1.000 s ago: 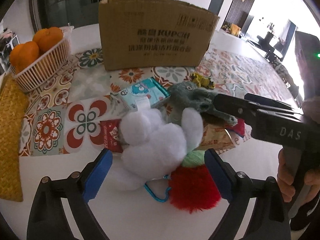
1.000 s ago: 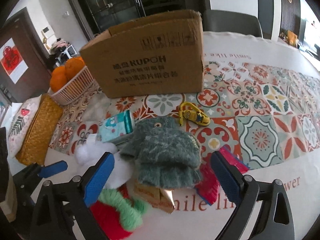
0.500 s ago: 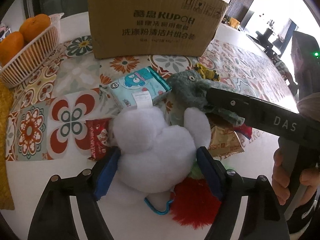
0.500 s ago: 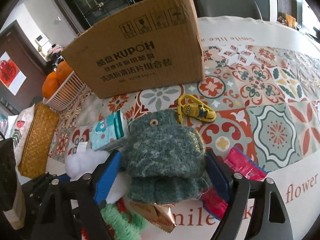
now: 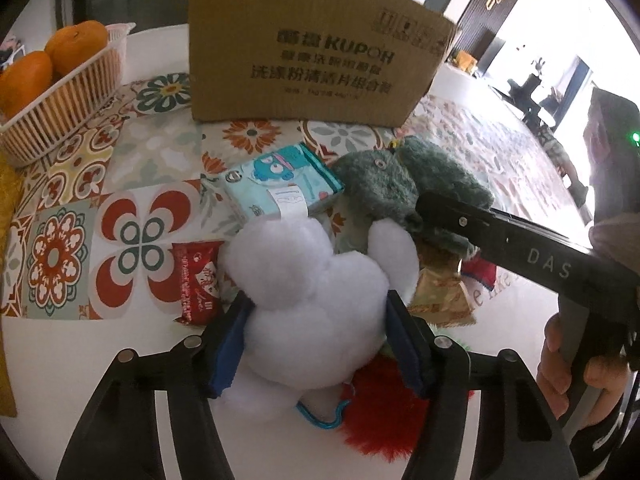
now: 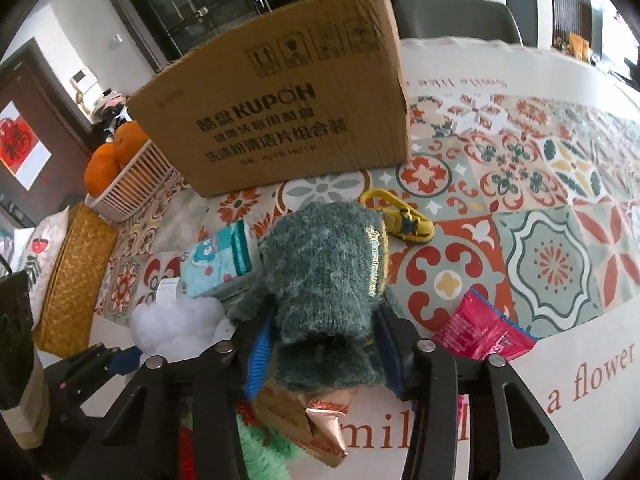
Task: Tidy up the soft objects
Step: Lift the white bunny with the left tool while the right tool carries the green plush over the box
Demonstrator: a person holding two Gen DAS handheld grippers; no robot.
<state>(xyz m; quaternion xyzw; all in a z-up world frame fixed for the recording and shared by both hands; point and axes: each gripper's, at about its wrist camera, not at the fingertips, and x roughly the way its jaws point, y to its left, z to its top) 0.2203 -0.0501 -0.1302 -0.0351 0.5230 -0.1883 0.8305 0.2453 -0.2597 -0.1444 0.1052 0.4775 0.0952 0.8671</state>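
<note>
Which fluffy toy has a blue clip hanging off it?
The fluffy white plush toy, squeezed between the left gripper jaws. A blue clip hangs at its bottom edge. The shaggy green plush toy and the red fuzzy one show no clip.

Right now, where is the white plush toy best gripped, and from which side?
Across its round body, coming from the near side: the white plush toy bulges there, and the left gripper, jaws just closing, already presses it on both flanks.

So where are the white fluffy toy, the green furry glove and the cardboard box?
white fluffy toy (image 5: 316, 300), left wrist view, middle of its body.
green furry glove (image 6: 328, 276), right wrist view, middle of its back.
cardboard box (image 6: 280, 120), right wrist view, its printed front.
</note>
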